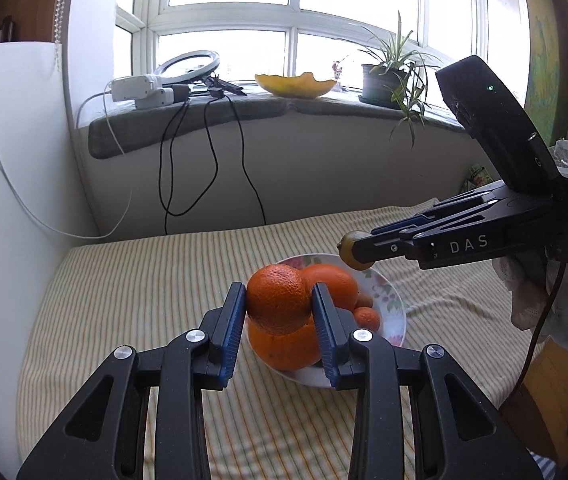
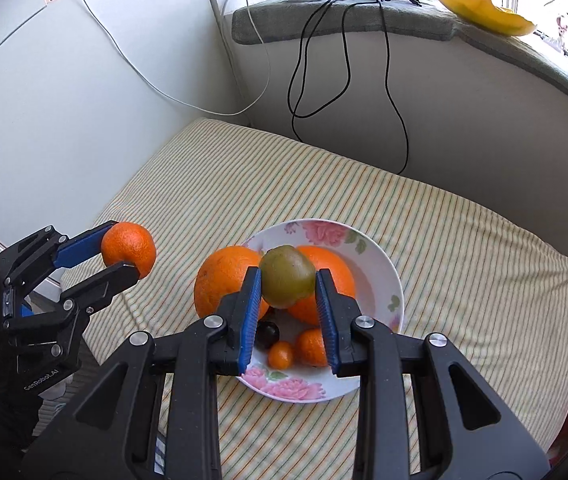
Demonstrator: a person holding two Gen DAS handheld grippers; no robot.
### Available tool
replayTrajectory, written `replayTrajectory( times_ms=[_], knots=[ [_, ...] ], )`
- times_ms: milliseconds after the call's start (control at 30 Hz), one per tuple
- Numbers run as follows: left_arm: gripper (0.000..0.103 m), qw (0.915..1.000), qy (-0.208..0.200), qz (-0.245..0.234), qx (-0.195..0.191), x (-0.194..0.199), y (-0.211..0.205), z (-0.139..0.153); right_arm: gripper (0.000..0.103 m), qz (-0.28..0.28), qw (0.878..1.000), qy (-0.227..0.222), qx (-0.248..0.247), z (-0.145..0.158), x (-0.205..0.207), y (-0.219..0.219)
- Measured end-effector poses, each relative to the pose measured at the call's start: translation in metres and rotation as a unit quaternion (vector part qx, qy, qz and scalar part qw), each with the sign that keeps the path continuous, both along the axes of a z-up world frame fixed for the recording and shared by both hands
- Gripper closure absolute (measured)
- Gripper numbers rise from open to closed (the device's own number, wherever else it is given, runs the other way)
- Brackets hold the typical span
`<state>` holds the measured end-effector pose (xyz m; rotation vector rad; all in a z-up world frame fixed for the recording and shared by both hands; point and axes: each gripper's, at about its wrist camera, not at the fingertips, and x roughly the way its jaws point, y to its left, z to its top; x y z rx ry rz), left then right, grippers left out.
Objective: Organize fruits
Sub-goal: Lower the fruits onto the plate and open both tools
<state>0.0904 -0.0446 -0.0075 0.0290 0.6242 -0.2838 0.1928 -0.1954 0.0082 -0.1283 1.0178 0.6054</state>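
a small orange is gripped between the blue pads of the left tongs, which are closed on it from both sides; in the right wrist view the same orange is seen held in the air to the left of the plate, clear of the striped cloth below it. a green-brown kiwi is clamped in the right tongs, the pads pressed against its two flanks, and it is held above the plate. in the left wrist view the kiwi shows at the tip of the right tongs, over the far rim of the plate.

the flowered plate is set on the striped cloth (what lies under the cloth cannot be told). on it two large oranges are seen side by side, the left one reaching past the plate's rim. nearer the camera a small mandarin, a smaller oval orange fruit and a dark round fruit are gathered close together.

a white-gloved hand is wrapped round the handle of the right tongs. behind the cloth a grey-padded windowsill carries a white device, a ring light, a yellow rind and a potted plant; black cables are hung down the wall from it.
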Motion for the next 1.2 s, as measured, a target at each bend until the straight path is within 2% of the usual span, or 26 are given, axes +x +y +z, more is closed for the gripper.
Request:
replayTrajectory(
  times_ms=[467,733,1000,1100,1167,1200],
  knots=[
    [0.071,0.9978,0.026,-0.059,0.014,-0.002,-0.073,-0.022,0.074,-0.038,0.999,0.036,0.009,-0.040,0.018,-0.038],
    [0.071,0.9970,0.040,-0.059,0.030,0.003,-0.083,-0.033,0.074,-0.043,0.998,0.052,0.018,-0.055,0.025,-0.042],
    [0.070,0.9973,0.040,-0.049,0.039,0.005,-0.084,-0.034,0.073,-0.038,0.997,0.056,0.031,-0.056,0.027,-0.042],
    [0.066,0.9972,0.040,-0.048,0.040,0.005,-0.084,-0.034,0.069,-0.036,0.997,0.055,0.034,-0.055,0.025,-0.043],
    [0.055,0.9977,0.033,-0.046,0.039,0.003,-0.084,-0.032,0.062,-0.037,0.997,0.054,0.039,-0.054,0.023,-0.044],
    [0.055,0.9978,0.030,-0.045,0.039,0.003,-0.083,-0.031,0.053,-0.038,0.997,0.051,0.042,-0.052,0.023,-0.044]
  ],
)
